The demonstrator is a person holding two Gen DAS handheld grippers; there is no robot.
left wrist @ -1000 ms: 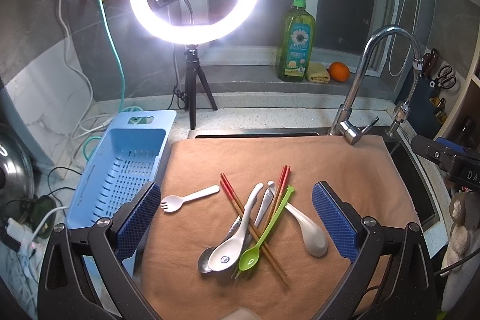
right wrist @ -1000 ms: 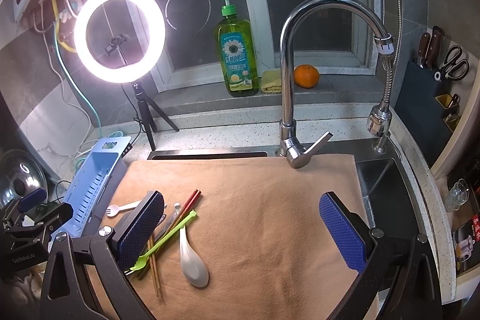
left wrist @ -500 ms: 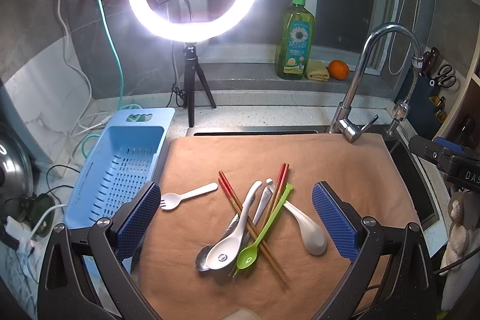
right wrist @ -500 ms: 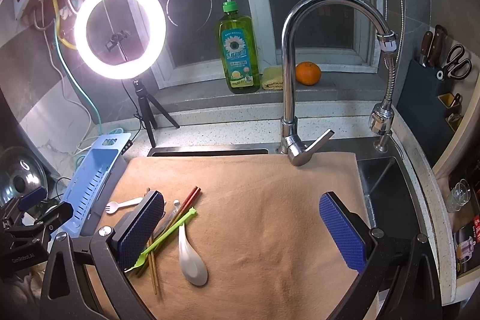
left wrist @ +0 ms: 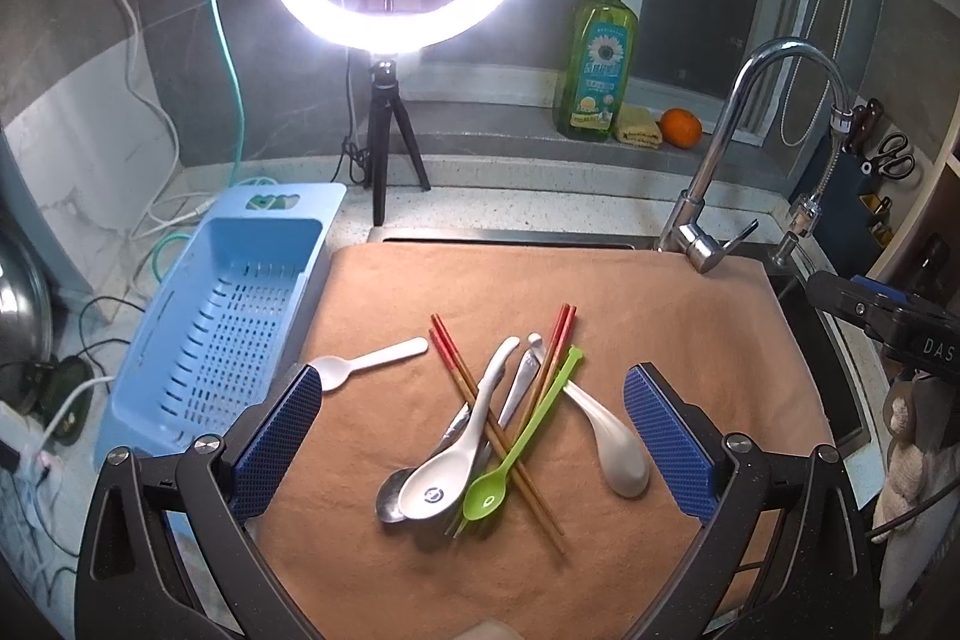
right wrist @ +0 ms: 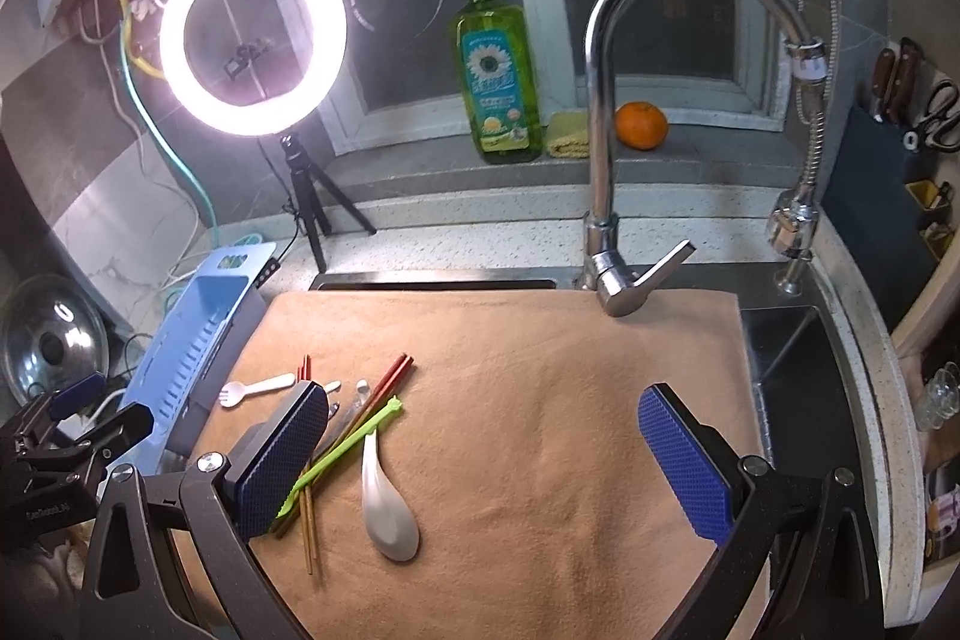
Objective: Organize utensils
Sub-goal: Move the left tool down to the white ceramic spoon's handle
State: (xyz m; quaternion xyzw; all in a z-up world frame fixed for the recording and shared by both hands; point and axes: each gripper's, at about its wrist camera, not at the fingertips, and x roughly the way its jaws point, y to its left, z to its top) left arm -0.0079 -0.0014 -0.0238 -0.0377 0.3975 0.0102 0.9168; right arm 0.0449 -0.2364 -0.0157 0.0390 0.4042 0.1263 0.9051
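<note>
Utensils lie heaped on the tan cloth over the sink, long axes mostly running away from the left gripper, whose fingers are spread wide and hover around the pile, holding nothing. The right gripper, equally spread and empty, has the pile off to its left. The blue basket sits left of the cloth, so the left hand seems the nearer one.

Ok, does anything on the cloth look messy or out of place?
Yes: the utensils lie in a crossed heap mid-cloth. Red chopsticks cross under a white spoon, green spoon and metal spoon. A fork and another white spoon lie apart. The blue basket holds none.
</note>
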